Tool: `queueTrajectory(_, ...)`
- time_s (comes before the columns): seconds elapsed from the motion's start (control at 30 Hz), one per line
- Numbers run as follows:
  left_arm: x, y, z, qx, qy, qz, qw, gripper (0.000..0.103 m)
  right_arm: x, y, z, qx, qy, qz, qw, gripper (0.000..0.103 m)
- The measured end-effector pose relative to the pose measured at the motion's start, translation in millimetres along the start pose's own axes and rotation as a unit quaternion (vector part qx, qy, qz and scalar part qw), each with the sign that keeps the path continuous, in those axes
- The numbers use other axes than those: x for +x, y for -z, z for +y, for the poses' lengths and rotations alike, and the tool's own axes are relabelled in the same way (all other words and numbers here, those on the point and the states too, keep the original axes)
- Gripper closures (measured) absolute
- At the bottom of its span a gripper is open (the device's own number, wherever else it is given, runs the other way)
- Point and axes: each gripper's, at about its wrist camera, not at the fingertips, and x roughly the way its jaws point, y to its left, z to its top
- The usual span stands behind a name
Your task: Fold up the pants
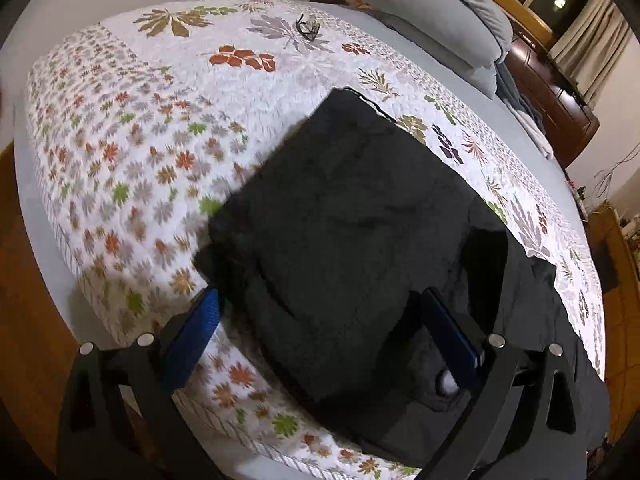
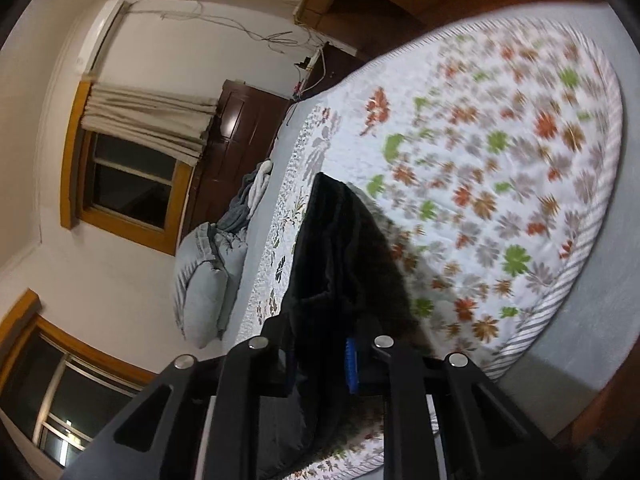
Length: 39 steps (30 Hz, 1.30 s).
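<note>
The black fleecy pants (image 1: 352,216) are lying half-folded on the flowery quilted bed (image 1: 132,152), running away from both tongs; right tongs (image 2: 320,364) are pinching a raised edge, left tongs (image 1: 320,320) gaping wide over the near end.

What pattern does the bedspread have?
The bedspread is white with orange, green and grey flower and leaf prints, clearest in the left wrist view.

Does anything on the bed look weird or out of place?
Yes, a pair of glasses lies alone on the flowery quilt, far beyond the black pants. A bed is an odd place for glasses. Nothing looks spilled or torn.
</note>
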Motion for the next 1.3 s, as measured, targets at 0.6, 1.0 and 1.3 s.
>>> queueTrajectory(0.6, -9, 8, 11, -0.042, 0.023, -0.024, 0.9986, 0.005, -7, 7, 111, -0.128, 0.018, 0.0, 0.992, 0.086)
queueTrajectory(1.0, -10, 9, 6, -0.029, 0.017, -0.024, 0.9992, 0.005, -2, 34, 177, -0.202, 0.007, 0.008, 0.979, 0.086)
queueTrajectory(1.3, -7, 6, -9, 0.015, 0.004, -0.025, 0.9996, 0.005, 10, 61, 222, -0.251, 0.006, 0.022, 0.968, 0.086)
